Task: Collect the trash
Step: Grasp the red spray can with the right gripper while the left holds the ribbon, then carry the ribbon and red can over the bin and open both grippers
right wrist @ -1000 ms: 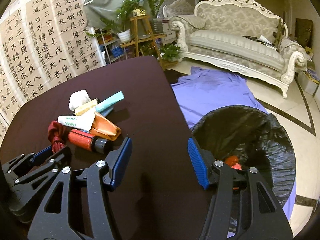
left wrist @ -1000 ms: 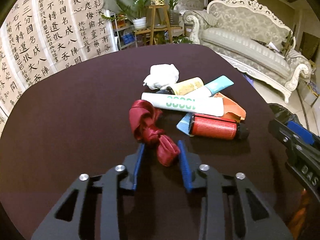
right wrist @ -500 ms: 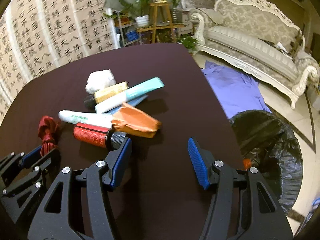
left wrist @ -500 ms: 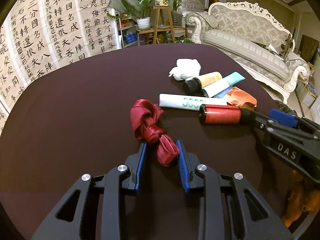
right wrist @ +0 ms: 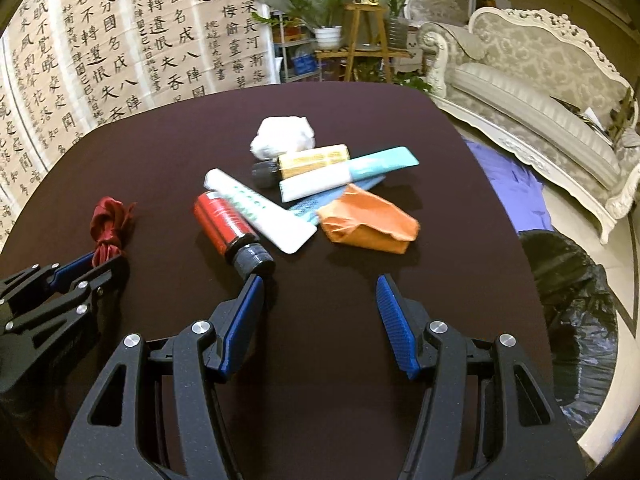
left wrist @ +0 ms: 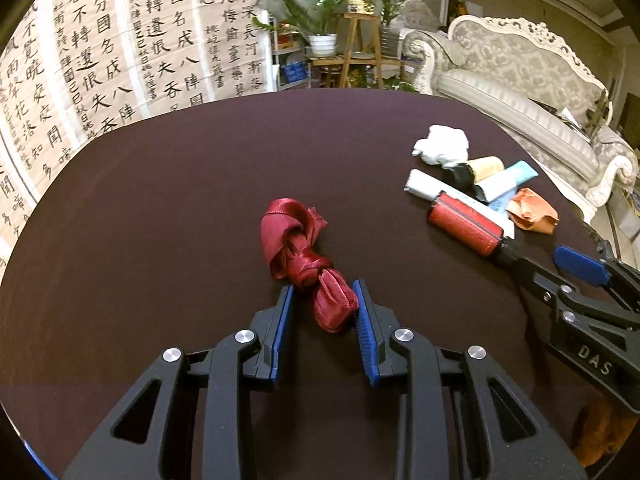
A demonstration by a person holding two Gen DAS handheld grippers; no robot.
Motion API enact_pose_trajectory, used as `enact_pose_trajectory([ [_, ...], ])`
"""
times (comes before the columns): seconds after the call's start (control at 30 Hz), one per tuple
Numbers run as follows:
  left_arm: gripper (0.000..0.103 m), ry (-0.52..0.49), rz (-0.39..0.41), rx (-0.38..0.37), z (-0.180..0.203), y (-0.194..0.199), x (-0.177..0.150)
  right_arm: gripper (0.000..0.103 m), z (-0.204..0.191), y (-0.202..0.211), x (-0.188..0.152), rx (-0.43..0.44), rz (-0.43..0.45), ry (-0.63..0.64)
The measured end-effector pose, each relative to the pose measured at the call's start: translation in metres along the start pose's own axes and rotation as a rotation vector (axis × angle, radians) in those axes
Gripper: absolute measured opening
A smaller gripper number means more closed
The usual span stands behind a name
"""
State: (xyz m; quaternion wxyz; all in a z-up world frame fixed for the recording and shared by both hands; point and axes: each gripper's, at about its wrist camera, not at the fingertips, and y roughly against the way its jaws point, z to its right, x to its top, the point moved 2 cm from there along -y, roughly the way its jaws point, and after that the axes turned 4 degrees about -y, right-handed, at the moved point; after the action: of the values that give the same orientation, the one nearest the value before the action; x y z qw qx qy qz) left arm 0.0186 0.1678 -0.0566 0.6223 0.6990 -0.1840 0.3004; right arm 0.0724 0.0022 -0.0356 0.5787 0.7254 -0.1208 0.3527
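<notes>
Dark maroon table, basically wine-coloured. Shiny crimson ribbon in satin. Red textured bottle with a black cap. White tube with green lettering, teal-and-white tube, yellow patterned tube with a black cap too. White crumpled tissue, orange crumpled wrapper. Black left gripper and right gripper, both with ribbed blue pads. Glossy black trash bag. Beige scroll covered in black calligraphy.

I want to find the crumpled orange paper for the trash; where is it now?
In the right wrist view the orange paper lies on the dark table, at the pile's right side, beside the white tube.
</notes>
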Motion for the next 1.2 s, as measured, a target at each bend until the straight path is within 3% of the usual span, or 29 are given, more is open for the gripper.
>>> enact_pose_trajectory([
  [0.27, 0.031, 0.025, -0.001, 0.016, -0.017, 0.001, -0.001, 0.057, -0.022, 0.000, -0.004, 0.048, -0.005, 0.056],
  [0.63, 0.031, 0.068, -0.004, 0.038, -0.041, 0.000, 0.000, 0.048, -0.044, -0.013, 0.009, 0.131, -0.031, 0.086],
  [0.87, 0.031, 0.087, 0.000, 0.034, -0.053, -0.002, 0.002, 0.047, -0.057, -0.027, 0.023, 0.111, -0.034, 0.097],
  [0.93, 0.030, 0.090, 0.001, 0.029, -0.054, -0.002, 0.001, 0.034, -0.059, -0.029, 0.023, 0.091, -0.031, 0.106],
  [1.1, 0.030, 0.090, 0.005, 0.029, -0.054, -0.002, 0.001, 0.023, -0.060, -0.029, 0.021, 0.066, -0.024, 0.113],
  [1.2, 0.031, 0.089, 0.007, 0.025, -0.054, -0.002, 0.002, 0.023, -0.059, -0.027, 0.020, 0.070, -0.019, 0.104],
])
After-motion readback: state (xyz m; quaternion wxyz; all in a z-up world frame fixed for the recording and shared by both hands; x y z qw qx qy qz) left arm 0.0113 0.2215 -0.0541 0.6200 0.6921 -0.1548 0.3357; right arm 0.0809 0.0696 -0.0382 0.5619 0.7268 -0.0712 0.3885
